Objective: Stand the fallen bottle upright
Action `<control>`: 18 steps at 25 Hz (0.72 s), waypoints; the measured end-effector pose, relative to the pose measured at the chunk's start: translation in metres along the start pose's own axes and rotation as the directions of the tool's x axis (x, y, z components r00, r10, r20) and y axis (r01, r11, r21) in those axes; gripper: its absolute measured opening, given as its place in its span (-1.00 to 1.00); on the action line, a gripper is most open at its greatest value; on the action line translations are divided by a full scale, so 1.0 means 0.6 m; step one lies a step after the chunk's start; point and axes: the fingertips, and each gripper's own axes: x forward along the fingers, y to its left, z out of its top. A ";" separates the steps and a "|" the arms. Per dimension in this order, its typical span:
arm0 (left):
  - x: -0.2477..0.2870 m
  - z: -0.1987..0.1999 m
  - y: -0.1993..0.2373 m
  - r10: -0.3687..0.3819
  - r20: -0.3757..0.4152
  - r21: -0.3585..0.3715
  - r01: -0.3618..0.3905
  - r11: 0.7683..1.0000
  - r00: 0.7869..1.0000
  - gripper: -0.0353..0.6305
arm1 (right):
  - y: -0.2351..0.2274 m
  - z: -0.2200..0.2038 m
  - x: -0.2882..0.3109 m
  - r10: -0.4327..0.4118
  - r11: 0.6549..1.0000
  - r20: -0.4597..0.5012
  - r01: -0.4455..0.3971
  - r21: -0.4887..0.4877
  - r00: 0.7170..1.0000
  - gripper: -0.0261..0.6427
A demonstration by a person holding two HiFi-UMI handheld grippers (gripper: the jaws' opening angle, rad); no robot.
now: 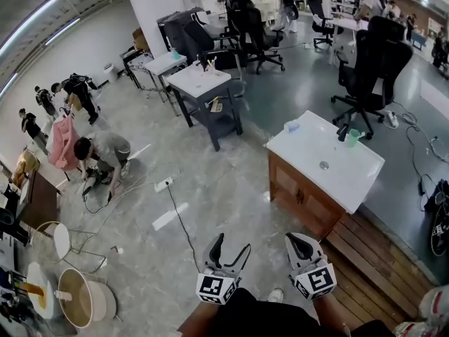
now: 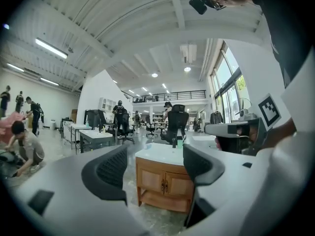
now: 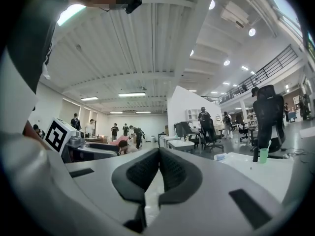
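Nearest me, left claw (image 2: 155, 155) stands wide open and empty; right claw (image 3: 157, 154) is closed pad to pad with nothing in it. Both are well apart from the white-topped desk (image 1: 344, 175) ahead. Fallen bottle (image 1: 292, 126) lies on its side at the desk's far left corner, close to the edge. Green cup (image 1: 353, 137) stands well clear of it. Assessment: approach phase, no contact. I judge the open left claw fit for the pick. Come in across the bottle's body and close gently, since it looks light and may roll. Then tip it onto its base, inboard of the edge.
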 end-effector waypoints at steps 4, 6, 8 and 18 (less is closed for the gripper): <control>0.044 -0.003 -0.011 -0.008 -0.012 0.019 0.008 1.000 1.000 0.19 | -0.042 -0.008 -0.001 -0.015 1.000 -0.002 0.015 0.024 1.000 -0.88; 0.071 -0.005 -0.014 -0.018 -0.019 0.025 0.018 1.000 1.000 0.19 | -0.062 -0.012 0.007 -0.019 1.000 -0.004 0.019 0.021 1.000 -0.88; 0.098 -0.006 -0.014 -0.028 -0.024 0.031 0.029 0.999 0.999 0.19 | -0.081 -0.014 0.017 -0.025 0.999 -0.006 0.025 0.022 1.000 -0.88; 0.234 -0.004 0.044 -0.080 -0.044 0.058 0.083 0.995 0.996 0.19 | -0.163 0.005 0.133 -0.048 0.999 -0.012 0.048 0.006 0.999 -0.88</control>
